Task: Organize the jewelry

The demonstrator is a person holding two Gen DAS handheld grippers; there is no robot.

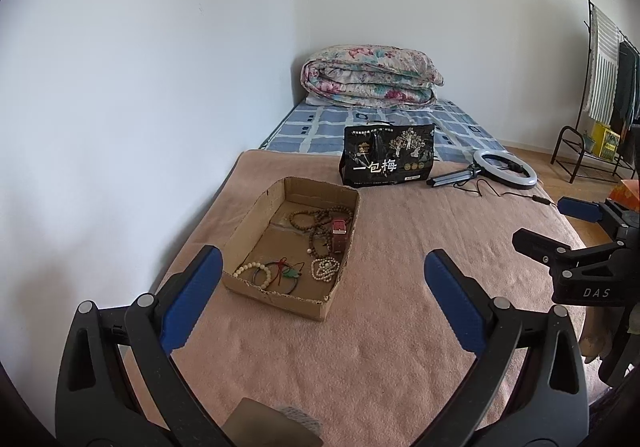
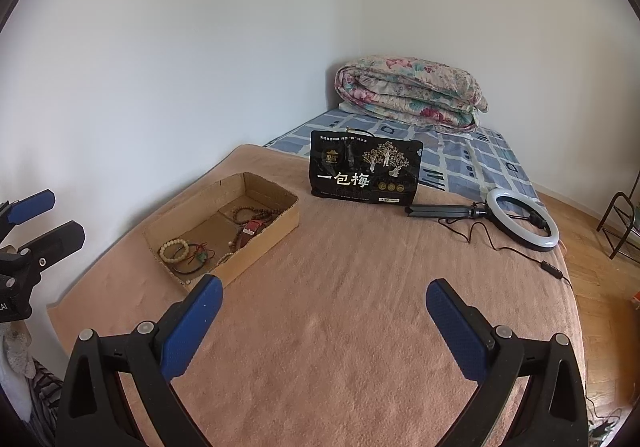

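Note:
A shallow cardboard box (image 1: pixel 244 231) sits on the pink blanket (image 1: pixel 384 287) and holds jewelry: brown bead strands (image 1: pixel 316 219), a red watch (image 1: pixel 339 233), a cream bead bracelet (image 1: pixel 256 271), a dark bangle with a red cord and green charm (image 1: pixel 286 274), and a white pearl strand (image 1: pixel 326 269). My left gripper (image 1: pixel 322 271) is open and empty, hovering just in front of the box. My right gripper (image 2: pixel 324 299) is open and empty, to the right of the box (image 2: pixel 276 227). Each gripper shows at the edge of the other's view.
A black snack bag (image 1: pixel 388 155) stands behind the box. A ring light with folded tripod (image 1: pixel 504 169) and its cable lies at the back right. A folded floral quilt (image 1: pixel 372 77) rests on the blue checked mattress. A clothes rack (image 1: pixel 600 87) stands at far right.

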